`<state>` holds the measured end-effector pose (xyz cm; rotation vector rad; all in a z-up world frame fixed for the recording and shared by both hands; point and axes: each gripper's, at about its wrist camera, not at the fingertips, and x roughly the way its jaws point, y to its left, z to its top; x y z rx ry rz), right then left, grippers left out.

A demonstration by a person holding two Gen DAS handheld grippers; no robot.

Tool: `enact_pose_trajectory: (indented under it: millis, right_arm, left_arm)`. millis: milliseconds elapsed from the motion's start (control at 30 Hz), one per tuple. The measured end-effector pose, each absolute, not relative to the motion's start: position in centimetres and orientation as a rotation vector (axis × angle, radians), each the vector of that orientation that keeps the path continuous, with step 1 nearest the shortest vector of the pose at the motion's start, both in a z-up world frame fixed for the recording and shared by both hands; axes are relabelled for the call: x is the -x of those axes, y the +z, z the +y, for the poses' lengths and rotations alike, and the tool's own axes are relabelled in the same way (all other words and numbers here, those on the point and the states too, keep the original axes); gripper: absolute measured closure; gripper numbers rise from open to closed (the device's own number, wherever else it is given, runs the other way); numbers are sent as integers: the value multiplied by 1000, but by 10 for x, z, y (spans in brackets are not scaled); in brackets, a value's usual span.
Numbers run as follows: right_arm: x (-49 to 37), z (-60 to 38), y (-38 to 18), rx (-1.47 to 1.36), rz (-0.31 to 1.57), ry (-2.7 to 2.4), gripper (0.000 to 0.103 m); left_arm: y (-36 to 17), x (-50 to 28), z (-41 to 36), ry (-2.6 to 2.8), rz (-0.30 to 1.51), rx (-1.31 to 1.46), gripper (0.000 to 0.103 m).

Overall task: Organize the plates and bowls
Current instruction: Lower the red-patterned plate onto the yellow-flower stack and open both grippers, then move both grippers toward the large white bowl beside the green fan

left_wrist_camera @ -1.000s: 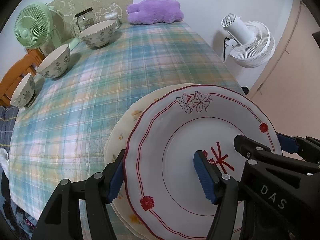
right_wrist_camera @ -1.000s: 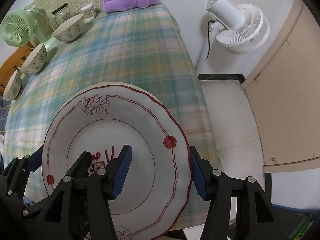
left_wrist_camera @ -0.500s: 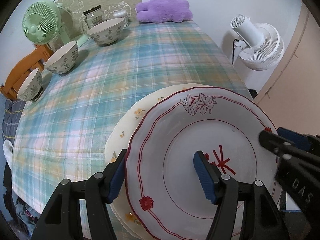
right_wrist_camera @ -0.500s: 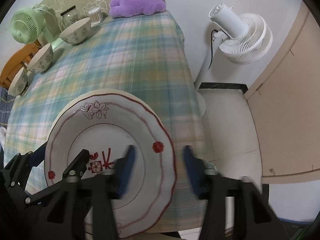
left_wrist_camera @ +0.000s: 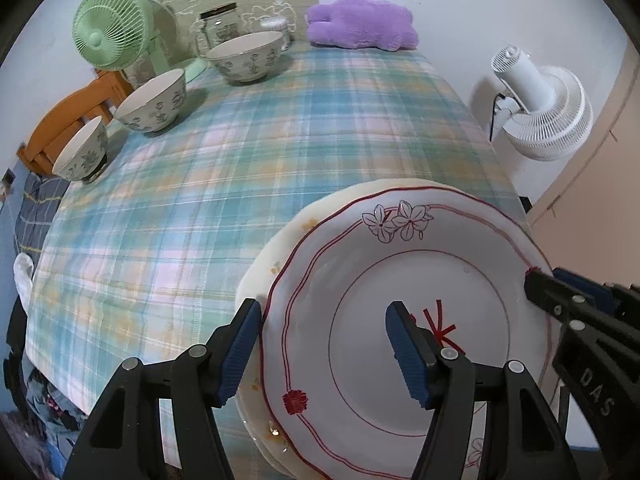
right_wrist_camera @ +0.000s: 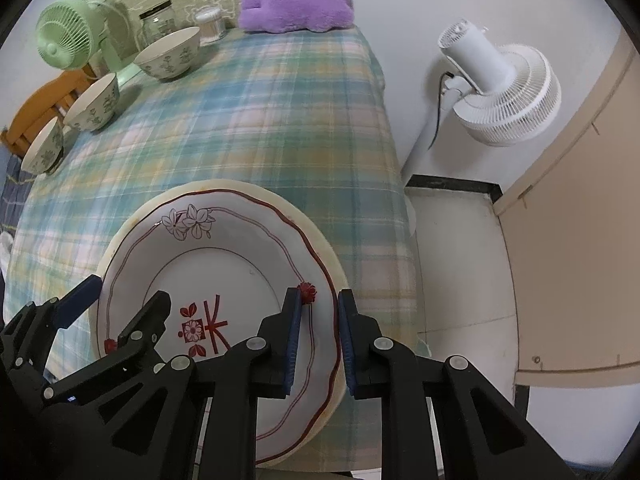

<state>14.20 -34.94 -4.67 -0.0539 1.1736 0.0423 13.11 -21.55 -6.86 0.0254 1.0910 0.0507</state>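
A white plate with a red rim line and flowers (left_wrist_camera: pixel 420 320) (right_wrist_camera: pixel 224 264) lies on a cream plate (left_wrist_camera: pixel 280 240) (right_wrist_camera: pixel 320 240) at the near edge of the plaid table (left_wrist_camera: pixel 280 140). My right gripper (right_wrist_camera: pixel 320 336) is closing on the right rim of this stack, and both pads touch the plates' edge. My left gripper (left_wrist_camera: pixel 324 350) stands open across the left rim, one pad outside the edge and one over the plate's well. Three patterned bowls (left_wrist_camera: pixel 244 58) (left_wrist_camera: pixel 154 100) (left_wrist_camera: pixel 82 154) stand in a row at the far left of the table.
A green fan (left_wrist_camera: pixel 108 32), a glass jar (left_wrist_camera: pixel 218 24) and a purple plush (left_wrist_camera: pixel 362 24) stand at the table's far end. An orange chair (left_wrist_camera: pixel 68 120) is at the left. A white fan (right_wrist_camera: pixel 500 92) and tiled floor (right_wrist_camera: pixel 456 260) lie to the right of the table.
My right gripper's jaws have come together from wide apart to a narrow grip on the plates' right rim. The left gripper stays open over the left rim.
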Motion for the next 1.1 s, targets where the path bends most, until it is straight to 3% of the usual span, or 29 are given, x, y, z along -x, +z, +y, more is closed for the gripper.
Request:
enact_pose_trajectory:
  millis: [433, 533, 700, 800, 1100]
  right_arm:
    - [-144, -344, -55, 62, 1183, 72, 74]
    - [-144, -344, -53, 63, 1182, 77, 68]
    - [-144, -347, -44, 43, 1154, 73, 46]
    - [-144, -345, -37, 34, 1134, 79, 38]
    - [-148, -318, -18, 16, 1088, 73, 36]
  left_arm:
    - [-67, -128, -215, 48, 1079, -22, 29]
    - [-66, -128, -212, 57, 1077, -12, 28]
    - [-59, -126, -199, 80, 1068, 14, 22]
    - [-54, -126, -191, 91, 1062, 22, 20]
    - [-38, -132, -158, 75, 1016, 26, 18]
